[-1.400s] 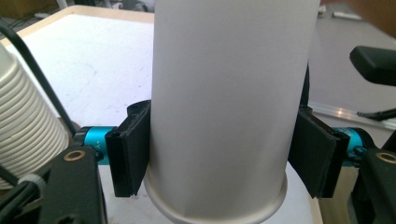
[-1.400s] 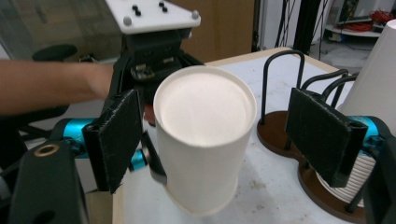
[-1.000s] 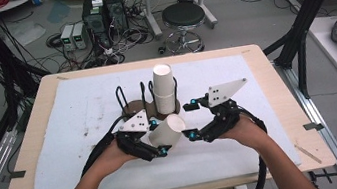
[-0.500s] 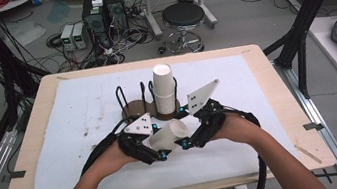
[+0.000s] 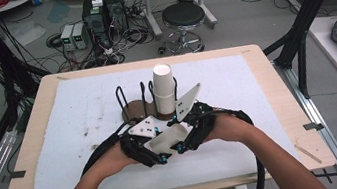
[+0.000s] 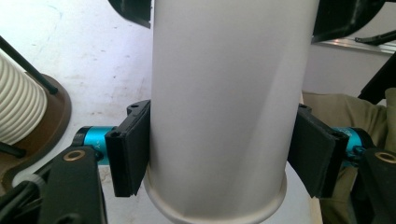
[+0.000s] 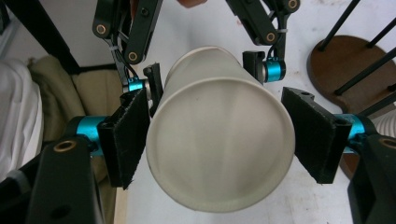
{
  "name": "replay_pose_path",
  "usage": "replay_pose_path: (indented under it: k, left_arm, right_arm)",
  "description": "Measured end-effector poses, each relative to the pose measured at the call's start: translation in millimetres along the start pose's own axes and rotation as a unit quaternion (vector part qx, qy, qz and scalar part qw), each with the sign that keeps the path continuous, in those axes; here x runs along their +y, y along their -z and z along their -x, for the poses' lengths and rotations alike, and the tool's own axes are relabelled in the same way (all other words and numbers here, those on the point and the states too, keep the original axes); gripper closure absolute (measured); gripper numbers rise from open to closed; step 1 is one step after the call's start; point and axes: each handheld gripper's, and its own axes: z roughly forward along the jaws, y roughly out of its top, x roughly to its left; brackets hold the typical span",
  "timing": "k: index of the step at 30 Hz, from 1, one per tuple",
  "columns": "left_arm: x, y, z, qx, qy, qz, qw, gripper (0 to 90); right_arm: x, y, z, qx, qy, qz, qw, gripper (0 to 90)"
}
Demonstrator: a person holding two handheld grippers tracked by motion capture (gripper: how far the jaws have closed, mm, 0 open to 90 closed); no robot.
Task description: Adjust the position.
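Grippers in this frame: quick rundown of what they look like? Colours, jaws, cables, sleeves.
Both the left gripper and right gripper have black linkage frames, flat black jaws on teal-blue pivots, brass-coloured rivets, and a grey three-cornered plate with dots on top. A thick black cable trails from each. Forearms bare, no sleeves.

A light wooden table point(image 5: 275, 78) carries a white mat point(image 5: 72, 139) that covers most of its top, leaving a bare wood border all round. The mat is smudged with dark marks on its left half. Near the middle of the mat stands a dark brown round-based rack point(image 5: 135, 112) with upright black wire loops, holding what looks like a stack of white paper cups point(image 5: 163, 87).
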Motion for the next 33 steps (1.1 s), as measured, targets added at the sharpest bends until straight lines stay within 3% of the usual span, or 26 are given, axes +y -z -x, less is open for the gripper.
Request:
replay_pose_path:
  k: [5,18,24,33]
  left_arm:
    - [-0.2,-1.1,0.8,-0.006,0.000,-0.004,1.0000,29.0]
    - [-0.5,-1.7,2.0,-0.008,0.001,-0.004,1.0000,28.5]
    - [-2.5,4.2,0.3,-0.003,0.014,0.036,0.9992,19.3]
    - [-17.5,14.3,0.7,0.004,0.034,0.105,0.9939,16.8]
  right_arm:
    - [3.7,-3.8,-1.8,0.008,0.008,-0.024,0.9997,32.7]
    - [2.9,-4.5,-2.6,0.011,0.013,-0.033,0.9993,35.4]
    - [0.5,3.4,-1.7,0.005,0.002,-0.015,0.9999,35.6]
    - [-11.3,19.1,2.2,0.000,-0.010,0.034,0.9994,35.6]
